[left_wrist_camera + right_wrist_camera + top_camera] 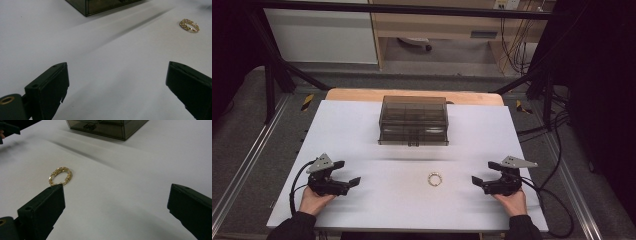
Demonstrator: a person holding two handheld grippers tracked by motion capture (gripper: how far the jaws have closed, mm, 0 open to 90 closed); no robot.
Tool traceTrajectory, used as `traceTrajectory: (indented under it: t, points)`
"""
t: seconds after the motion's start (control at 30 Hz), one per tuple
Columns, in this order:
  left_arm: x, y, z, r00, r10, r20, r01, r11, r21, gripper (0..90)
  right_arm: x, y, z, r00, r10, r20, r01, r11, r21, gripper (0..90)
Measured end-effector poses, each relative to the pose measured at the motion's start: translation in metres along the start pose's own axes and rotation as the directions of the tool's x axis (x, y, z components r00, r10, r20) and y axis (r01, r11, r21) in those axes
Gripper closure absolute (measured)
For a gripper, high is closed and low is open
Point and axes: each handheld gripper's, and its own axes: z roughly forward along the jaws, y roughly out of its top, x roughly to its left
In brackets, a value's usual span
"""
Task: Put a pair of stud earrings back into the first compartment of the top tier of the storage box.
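Just bracelet (435, 179) left of right tool (479, 183)

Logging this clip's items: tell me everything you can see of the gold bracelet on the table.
The bracelet is a small closed loop of gold-coloured, sparkly links, metal by its look, lying flat on the white table. It sits near the front, between the two grippers and closer to the right gripper, in front of the smoky clear drawer box and well apart from it. Nothing touches it; both grippers stand open and clear of it.
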Motion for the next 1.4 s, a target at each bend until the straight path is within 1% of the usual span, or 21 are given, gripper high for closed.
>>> traceTrajectory:
  t: [0.2, 0.37, 0.5, 0.53, 0.57, 0.67, 0.73, 0.8, 0.83, 0.93, 1.03, 1.07, 1.1, 1.23, 1.3, 1.37, 1.4]
  points:
    - [0.000, 0.000, 0.000, 1.0000, -0.001, -0.003, 0.001, 1.0000, 0.001, 4.5, 0.007, 0.003, 0.004, 0.9999, -0.015, 0.007, 0.015, 1.000, 0.019, 2.0]
    - [0.001, 0.000, 0.000, 1.0000, -0.003, -0.005, 0.003, 1.0000, -0.001, 4.5, 0.015, 0.008, 0.012, 0.9998, -0.015, -0.011, 0.016, 1.000, 0.027, 2.0]
    - [0.001, 0.000, -0.001, 1.0000, -0.003, -0.008, 0.003, 1.0000, -0.001, 4.6, 0.022, 0.012, 0.019, 0.9992, -0.034, -0.021, 0.034, 0.999, 0.039, 2.0]
    - [0.001, 0.000, -0.001, 1.0000, -0.003, -0.008, 0.003, 1.0000, -0.001, 4.6, 0.022, 0.012, 0.019, 0.9992, -0.034, -0.021, 0.034, 0.999, 0.039, 2.0]
    - [0.000, 0.000, -0.001, 1.0000, -0.002, -0.009, 0.002, 1.0000, -0.002, 4.6, 0.026, 0.014, 0.023, 0.9988, -0.045, -0.019, 0.046, 0.998, 0.050, 2.2]
    - [0.000, 0.000, -0.001, 1.0000, -0.002, -0.008, 0.002, 1.0000, -0.001, 4.6, 0.030, 0.016, 0.026, 0.9988, -0.044, -0.019, 0.045, 0.998, 0.053, 2.7]
    - [0.000, 0.000, -0.001, 1.0000, -0.002, -0.009, 0.002, 1.0000, -0.002, 4.6, 0.036, 0.021, 0.031, 0.9986, -0.047, -0.027, 0.048, 0.997, 0.062, 3.3]
    - [0.000, 0.000, -0.001, 1.0000, -0.002, -0.009, 0.002, 1.0000, -0.003, 4.6, 0.038, 0.022, 0.032, 0.9985, -0.048, -0.026, 0.050, 0.997, 0.066, 3.6]
    - [0.001, 0.000, -0.001, 0.9999, -0.003, -0.011, 0.003, 1.0000, -0.004, 4.6, 0.041, 0.024, 0.036, 0.9981, -0.056, -0.026, 0.058, 0.996, 0.072, 4.2]
    - [0.001, 0.000, -0.001, 0.9999, -0.003, -0.013, 0.003, 1.0000, -0.003, 4.6, 0.045, 0.027, 0.040, 0.9979, -0.059, -0.028, 0.061, 0.995, 0.082, 4.7]
    - [0.001, 0.000, -0.001, 0.9999, -0.004, -0.015, 0.004, 1.0000, -0.003, 4.6, 0.050, 0.030, 0.047, 0.9973, -0.067, -0.031, 0.070, 0.992, 0.110, 4.8]
    - [0.001, 0.000, -0.001, 0.9999, -0.004, -0.015, 0.004, 1.0000, -0.003, 4.6, 0.050, 0.030, 0.047, 0.9973, -0.067, -0.031, 0.070, 0.992, 0.110, 4.8]
    - [0.001, 0.000, -0.001, 0.9999, -0.004, -0.014, 0.004, 1.0000, -0.003, 4.6, 0.053, 0.031, 0.052, 0.9967, -0.075, -0.031, 0.078, 0.990, 0.121, 5.1]
    - [0.001, -0.001, -0.001, 0.9999, -0.002, -0.016, 0.002, 1.0000, -0.003, 4.6, 0.055, 0.033, 0.057, 0.9963, -0.075, -0.041, 0.080, 0.989, 0.124, 5.5]
    - [0.001, 0.000, -0.001, 0.9999, -0.001, -0.016, 0.001, 1.0000, -0.003, 4.6, 0.059, 0.035, 0.063, 0.9958, -0.085, -0.033, 0.089, 0.987, 0.134, 5.7]
    - [0.001, 0.000, -0.001, 0.9999, -0.002, -0.016, 0.001, 1.0000, -0.003, 4.6, 0.062, 0.037, 0.068, 0.9947, -0.095, -0.037, 0.100, 0.985, 0.142, 6.5]
    - [0.001, 0.000, -0.001, 0.9998, -0.001, -0.018, 0.001, 1.0000, -0.003, 4.6, 0.063, 0.037, 0.071, 0.9950, -0.093, -0.038, 0.097, 0.985, 0.145, 6.9]
